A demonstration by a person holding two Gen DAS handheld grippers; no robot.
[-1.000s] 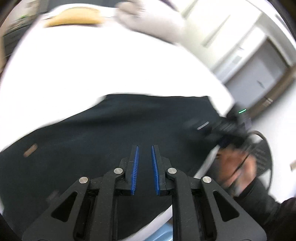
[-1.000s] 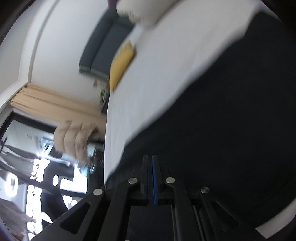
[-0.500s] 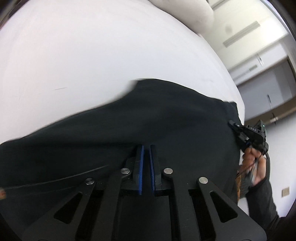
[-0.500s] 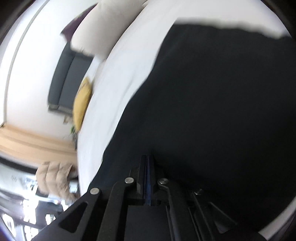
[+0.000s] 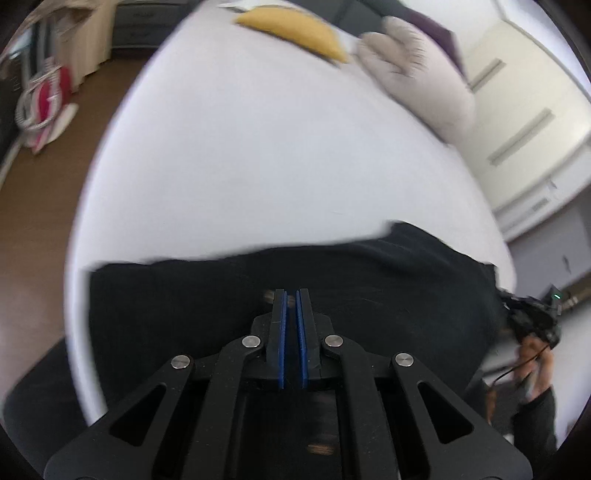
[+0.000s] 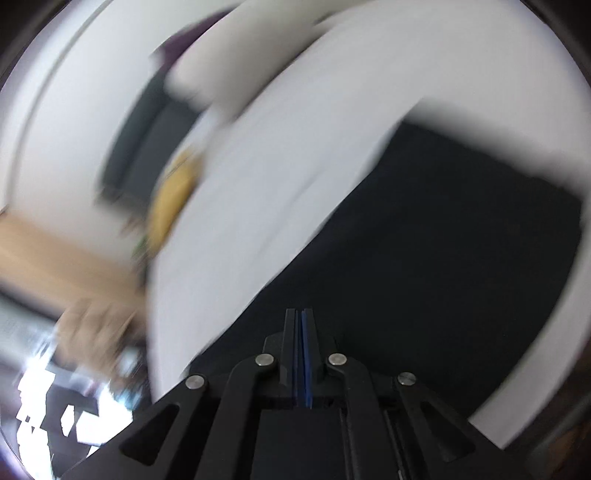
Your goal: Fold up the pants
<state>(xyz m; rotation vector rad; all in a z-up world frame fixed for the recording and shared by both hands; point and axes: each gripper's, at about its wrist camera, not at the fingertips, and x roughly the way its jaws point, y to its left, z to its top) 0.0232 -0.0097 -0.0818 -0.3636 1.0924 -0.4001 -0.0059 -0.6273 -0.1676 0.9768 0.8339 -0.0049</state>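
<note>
Black pants (image 5: 369, 295) lie along the near edge of the white bed (image 5: 258, 166). Left gripper (image 5: 291, 295) nearly together; cloth between the fingers not discernible. Right gripper (image 6: 300, 314) pressed together over pants (image 6: 443, 258); hold hidden, view blurred.

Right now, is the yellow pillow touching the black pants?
Apart. The left wrist view shows the yellow pillow at the far end of the white bed, with a wide stretch of bare sheet between it and the black pants.

A yellow cushion (image 5: 295, 31) lies at the far edge of the white bed (image 5: 258, 155); a pale fluffy pillow (image 5: 417, 74) sits just beside it.
</note>
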